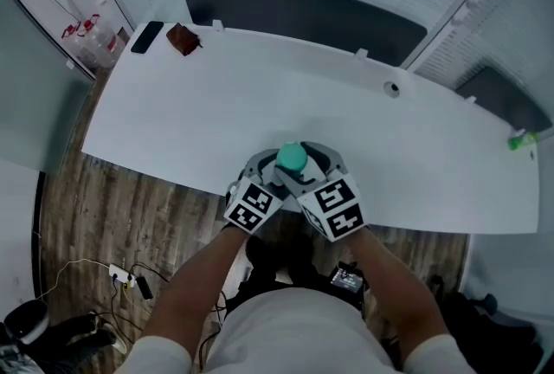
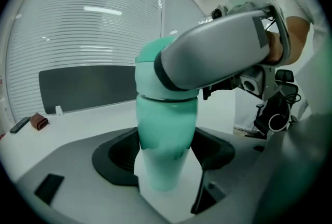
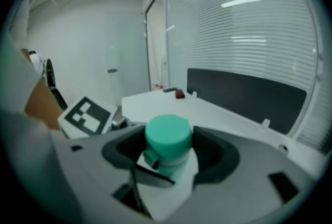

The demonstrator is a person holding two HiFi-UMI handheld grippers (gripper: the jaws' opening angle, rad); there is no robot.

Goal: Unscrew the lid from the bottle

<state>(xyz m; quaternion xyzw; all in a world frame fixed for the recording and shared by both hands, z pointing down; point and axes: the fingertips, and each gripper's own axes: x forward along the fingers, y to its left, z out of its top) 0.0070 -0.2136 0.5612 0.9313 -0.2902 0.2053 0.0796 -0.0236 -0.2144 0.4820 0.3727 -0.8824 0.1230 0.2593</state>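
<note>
A translucent teal bottle (image 2: 166,140) stands upright near the front edge of the white table (image 1: 173,121). Its teal lid (image 3: 167,135) sits on top and shows from above in the head view, lid (image 1: 292,157). My left gripper (image 2: 166,158) is shut on the bottle's body, low down. My right gripper (image 3: 168,153) is shut on the lid from the other side; its grey jaw crosses the lid in the left gripper view. Both marker cubes, left (image 1: 253,205) and right (image 1: 333,206), hang just off the table's edge.
A black phone (image 1: 146,36) and a brown object (image 1: 183,39) lie at the table's far left corner. A small green item (image 1: 519,139) sits at the far right. A dark panel (image 1: 303,13) runs behind the table. Cables (image 1: 121,277) lie on the wooden floor.
</note>
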